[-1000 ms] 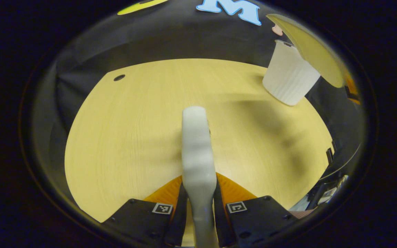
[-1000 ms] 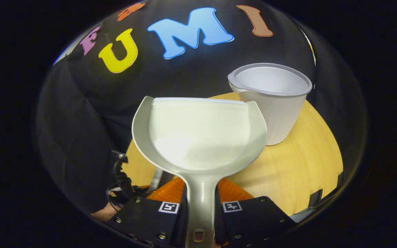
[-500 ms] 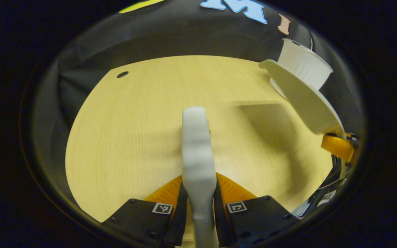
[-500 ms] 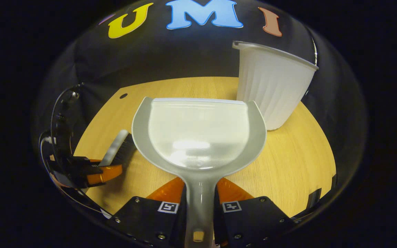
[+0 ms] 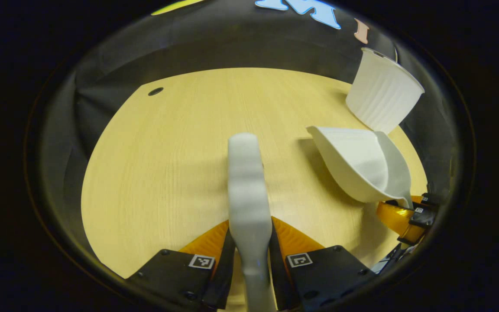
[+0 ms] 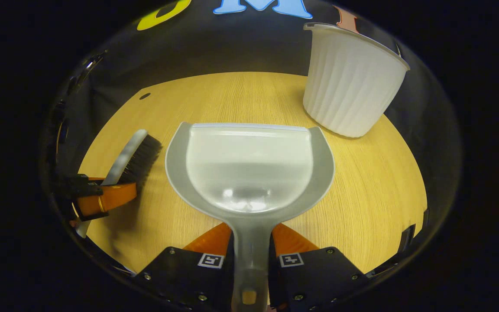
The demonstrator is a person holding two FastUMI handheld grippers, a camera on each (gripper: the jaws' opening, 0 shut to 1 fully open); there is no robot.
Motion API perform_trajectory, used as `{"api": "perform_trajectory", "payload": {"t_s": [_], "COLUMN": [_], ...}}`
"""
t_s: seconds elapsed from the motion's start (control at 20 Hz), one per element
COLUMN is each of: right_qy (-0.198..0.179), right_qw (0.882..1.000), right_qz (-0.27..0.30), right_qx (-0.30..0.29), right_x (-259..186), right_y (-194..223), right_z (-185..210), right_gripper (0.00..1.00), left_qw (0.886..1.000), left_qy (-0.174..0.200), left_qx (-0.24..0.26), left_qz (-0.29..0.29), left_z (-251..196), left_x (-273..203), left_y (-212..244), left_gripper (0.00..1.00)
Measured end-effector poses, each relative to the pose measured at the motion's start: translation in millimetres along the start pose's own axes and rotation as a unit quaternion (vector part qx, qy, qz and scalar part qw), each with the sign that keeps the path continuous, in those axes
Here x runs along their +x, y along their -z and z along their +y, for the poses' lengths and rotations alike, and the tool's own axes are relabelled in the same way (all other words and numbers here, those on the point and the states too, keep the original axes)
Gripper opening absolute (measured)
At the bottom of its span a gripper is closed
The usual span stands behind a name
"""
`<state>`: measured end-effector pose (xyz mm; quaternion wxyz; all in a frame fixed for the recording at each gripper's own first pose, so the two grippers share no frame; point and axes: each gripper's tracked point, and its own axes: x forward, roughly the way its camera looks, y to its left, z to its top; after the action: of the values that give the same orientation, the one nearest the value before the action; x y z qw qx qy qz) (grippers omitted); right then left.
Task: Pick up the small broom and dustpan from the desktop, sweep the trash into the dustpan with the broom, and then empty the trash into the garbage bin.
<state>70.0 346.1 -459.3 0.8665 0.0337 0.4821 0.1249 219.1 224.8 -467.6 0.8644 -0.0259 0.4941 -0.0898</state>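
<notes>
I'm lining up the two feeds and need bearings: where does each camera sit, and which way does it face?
Left gripper view: rides the left gripper, facing along the broom over the table.
Right gripper view: rides the right gripper, facing along the dustpan toward the bin.
Shared: table, bin, broom, dustpan, each other's gripper.

Square black-and-white marker tags on the left hand-held gripper: coded patterns, no letters or numbers to read.
Square black-and-white marker tags on the right hand-held gripper: coded patterns too, nothing legible.
White ribbed plastic garbage bin: no print visible.
Pale grey plastic dustpan: no brand or label visible.
Light wooden desk: bare of writing.
</notes>
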Motion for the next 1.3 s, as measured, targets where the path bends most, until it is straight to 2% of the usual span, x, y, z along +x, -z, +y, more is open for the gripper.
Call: {"api": "perform_trajectory", "payload": {"t_s": [0.15,0.2,0.35,0.4,0.45,0.5,0.55,0.6,0.65,0.7,0.75,0.85,0.95,1.0,1.05,1.3], "right_qy": [0.004,0.008,0.013,0.014,0.011,0.008,0.006,0.004,0.003,-0.001,-0.005,-0.016,-0.024,-0.026,-0.028,-0.033], "right_qw": [1.0,1.0,1.0,1.0,1.0,1.0,1.0,1.0,1.0,1.0,1.0,1.0,1.0,0.999,0.999,0.994], "right_qz": [0.011,0.014,0.008,0.008,0.01,0.01,0.008,0.005,0.004,0.003,0.002,-0.003,-0.011,-0.019,-0.029,-0.095], "right_qx": [0.004,0.003,-0.003,-0.005,-0.006,-0.007,-0.006,-0.007,-0.009,-0.01,-0.01,-0.01,-0.012,-0.016,-0.02,-0.049], "right_x": [7,8,9,8,8,6,4,2,0,-6,-9,-15,-23,-29,-34,-69], "right_y": [5,5,1,0,2,1,0,-2,-3,-4,-4,-7,-11,-14,-19,-51], "right_z": [1,0,1,1,1,1,1,0,-3,-5,-5,-6,-9,-13,-14,-24], "right_gripper": [0.33,0.33,0.32,0.35,0.35,0.32,0.36,0.37,0.44,0.45,0.59,0.71,0.8,0.9,0.99,0.99], "left_qw": [1.0,1.0,1.0,1.0,1.0,1.0,1.0,1.0,1.0,0.999,0.999,0.997,0.995,0.993,0.99,0.972], "left_qy": [-0.005,-0.007,-0.01,-0.01,-0.009,-0.008,-0.008,-0.009,-0.012,-0.016,-0.02,-0.024,-0.023,-0.023,-0.025,-0.041], "left_qx": [0.002,0.007,0.009,0.005,0.0,-0.004,-0.006,-0.007,-0.008,-0.007,-0.004,0.001,0.002,-0.001,-0.004,-0.027], "left_qz": [-0.004,-0.007,-0.008,-0.008,-0.009,-0.011,-0.015,-0.021,-0.028,-0.036,-0.046,-0.07,-0.1,-0.118,-0.137,-0.231], "left_z": [-11,-16,-31,-36,-42,-48,-55,-60,-65,-70,-75,-87,-70,-85,-93,-94], "left_x": [-1,2,7,7,6,6,4,3,1,-2,-5,-11,-19,-29,-33,-74], "left_y": [-11,-13,-21,-25,-29,-34,-41,-49,-59,-70,-82,-109,-84,-120,-128,-166], "left_gripper": [0.49,0.54,0.53,0.64,0.65,0.7,0.77,0.89,0.93,0.96,0.97,0.96,0.96,0.96,0.96,0.96]}}
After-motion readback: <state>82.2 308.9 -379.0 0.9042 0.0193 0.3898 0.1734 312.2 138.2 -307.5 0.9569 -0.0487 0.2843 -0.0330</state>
